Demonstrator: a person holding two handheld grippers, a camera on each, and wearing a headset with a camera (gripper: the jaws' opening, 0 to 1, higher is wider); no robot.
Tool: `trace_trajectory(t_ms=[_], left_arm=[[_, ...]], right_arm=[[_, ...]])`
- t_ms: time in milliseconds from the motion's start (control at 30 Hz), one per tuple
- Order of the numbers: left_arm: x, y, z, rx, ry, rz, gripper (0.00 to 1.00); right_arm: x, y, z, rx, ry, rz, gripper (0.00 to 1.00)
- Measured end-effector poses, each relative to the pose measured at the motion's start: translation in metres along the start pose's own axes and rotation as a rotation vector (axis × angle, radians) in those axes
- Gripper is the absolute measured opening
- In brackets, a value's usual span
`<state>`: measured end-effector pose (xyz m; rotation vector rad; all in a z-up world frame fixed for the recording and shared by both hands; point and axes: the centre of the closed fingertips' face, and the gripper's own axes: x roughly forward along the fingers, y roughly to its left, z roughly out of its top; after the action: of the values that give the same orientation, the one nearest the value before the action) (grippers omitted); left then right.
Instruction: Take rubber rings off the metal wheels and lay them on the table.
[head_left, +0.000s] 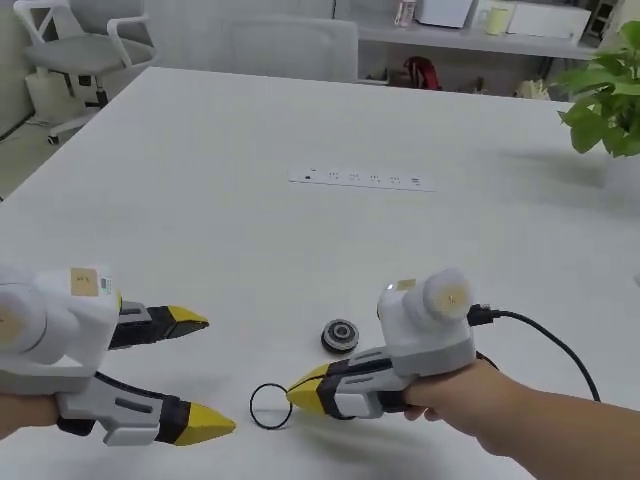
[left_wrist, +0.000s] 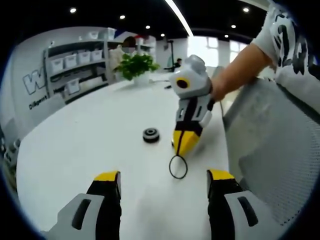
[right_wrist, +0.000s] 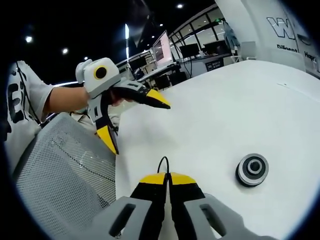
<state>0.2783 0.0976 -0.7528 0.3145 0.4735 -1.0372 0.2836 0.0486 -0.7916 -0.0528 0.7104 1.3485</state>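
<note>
Found right gripper (head_left: 300, 395) closed on ring (head_left: 268, 406), held low at table (head_left: 300, 250); contact with table unclear. Found left gripper (head_left: 212, 372) wide open, empty. Noted wheel (head_left: 340, 335) near ring, seemingly bare. Judged removal done, with only release onto table outstanding.

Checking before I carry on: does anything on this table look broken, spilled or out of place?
Nothing stands out. The wheel sits flat on the table; the rubber ring lies beside it, one edge pinched in the right tool.

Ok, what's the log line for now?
right gripper: shut on thin black rubber ring | left gripper: open | round metal wheel: on white table
</note>
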Motion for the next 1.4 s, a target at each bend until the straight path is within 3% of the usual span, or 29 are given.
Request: trace_trajectory(t_ms=[567,1000,1400], left_arm=[[0.001,-0.002,0.000,0.009,0.010,-0.006,0.71],[0.002,-0.002,0.002,0.015,0.013,-0.011,0.71],[0.006,-0.004,0.005,0.019,0.009,-0.018,0.70]], right_arm=[[-0.005,-0.017,0.005,-0.012,-0.021,-0.089,0.00],[-0.008,-0.021,0.005,-0.028,-0.026,-0.106,0.11],[-0.019,-0.019,0.015,-0.048,-0.061,-0.104,0.19]])
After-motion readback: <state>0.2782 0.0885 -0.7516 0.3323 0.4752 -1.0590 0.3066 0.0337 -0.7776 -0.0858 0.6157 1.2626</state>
